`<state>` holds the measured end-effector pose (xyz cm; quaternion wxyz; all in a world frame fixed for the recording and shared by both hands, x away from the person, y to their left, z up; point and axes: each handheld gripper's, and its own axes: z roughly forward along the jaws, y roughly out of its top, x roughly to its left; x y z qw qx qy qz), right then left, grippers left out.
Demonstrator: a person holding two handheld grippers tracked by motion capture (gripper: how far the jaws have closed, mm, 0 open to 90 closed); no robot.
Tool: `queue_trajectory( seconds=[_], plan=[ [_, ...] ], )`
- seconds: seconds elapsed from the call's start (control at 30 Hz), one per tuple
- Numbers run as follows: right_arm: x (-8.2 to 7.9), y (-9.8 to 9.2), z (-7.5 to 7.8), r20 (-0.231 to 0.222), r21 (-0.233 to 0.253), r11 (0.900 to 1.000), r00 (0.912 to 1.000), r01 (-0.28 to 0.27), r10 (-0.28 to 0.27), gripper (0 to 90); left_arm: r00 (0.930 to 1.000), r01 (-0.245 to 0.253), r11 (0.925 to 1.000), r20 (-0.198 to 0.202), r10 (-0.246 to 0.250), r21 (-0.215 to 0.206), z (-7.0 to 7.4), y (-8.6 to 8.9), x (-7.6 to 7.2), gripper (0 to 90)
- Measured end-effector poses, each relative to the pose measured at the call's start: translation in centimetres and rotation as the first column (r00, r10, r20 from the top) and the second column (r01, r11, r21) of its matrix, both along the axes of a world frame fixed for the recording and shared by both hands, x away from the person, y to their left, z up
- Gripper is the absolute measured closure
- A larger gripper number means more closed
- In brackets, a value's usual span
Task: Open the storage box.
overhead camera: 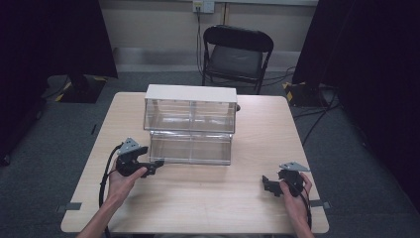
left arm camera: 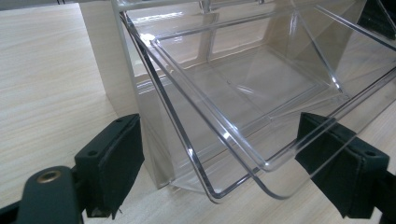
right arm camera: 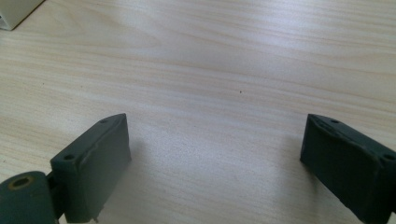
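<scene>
A clear plastic two-tier bin cabinet [overhead camera: 190, 106] with a white top stands at the middle of the wooden table [overhead camera: 208, 208]. Its lower clear drawer [overhead camera: 190, 148] is tilted out toward me and looks empty. My left gripper [overhead camera: 154, 165] sits at the drawer's front left corner. In the left gripper view the left gripper [left arm camera: 219, 163] is open, with the drawer's [left arm camera: 243, 84] clear front rim lying between the jaws, untouched by either pad. My right gripper [overhead camera: 267, 185] rests at the table's front right; the right gripper [right arm camera: 215, 163] stands open over bare wood.
A black folding chair [overhead camera: 236, 54] stands behind the table. Cables run over the grey floor at back right, and dark curtains hang on both sides. Grey tape tabs [overhead camera: 69, 207] mark the table's front edges. A corner of the white cabinet [right arm camera: 16, 11] shows far off.
</scene>
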<state>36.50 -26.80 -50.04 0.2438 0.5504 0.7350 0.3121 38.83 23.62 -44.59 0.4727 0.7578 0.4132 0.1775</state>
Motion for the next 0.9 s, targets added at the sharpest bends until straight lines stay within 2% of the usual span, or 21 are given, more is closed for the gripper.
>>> queue_trajectory(
  seconds=[0.1,0.2,0.37,0.8,0.9],
  plan=[
    [0.0,0.0,0.0,0.0,0.0,1.0,1.0,0.0,0.0,7.6,1.0,-0.007,1.0,0.002,0.007,0.001,0.2,0.0,0.2,15.6],
    [0.0,0.0,0.0,0.0,0.0,1.0,1.0,0.0,0.0,7.6,1.0,0.007,0.9997,0.002,-0.007,0.024,0.6,-0.2,0.5,15.6],
    [0.0,0.0,0.0,0.0,0.0,1.0,1.0,0.0,0.0,7.5,1.0,0.002,0.9997,0.004,-0.002,0.023,1.3,-0.1,0.9,15.5],
    [0.0,0.0,0.0,0.0,0.0,1.0,1.0,0.0,0.0,7.6,0.9996,0.004,0.9999,0.027,-0.004,0.016,1.4,-0.9,0.7,16.0],
    [0.0,0.0,0.0,0.0,0.0,1.0,1.0,0.0,0.0,7.6,0.9997,0.003,0.9998,0.022,-0.004,0.018,1.3,-1.1,0.8,14.8]
  ],
)
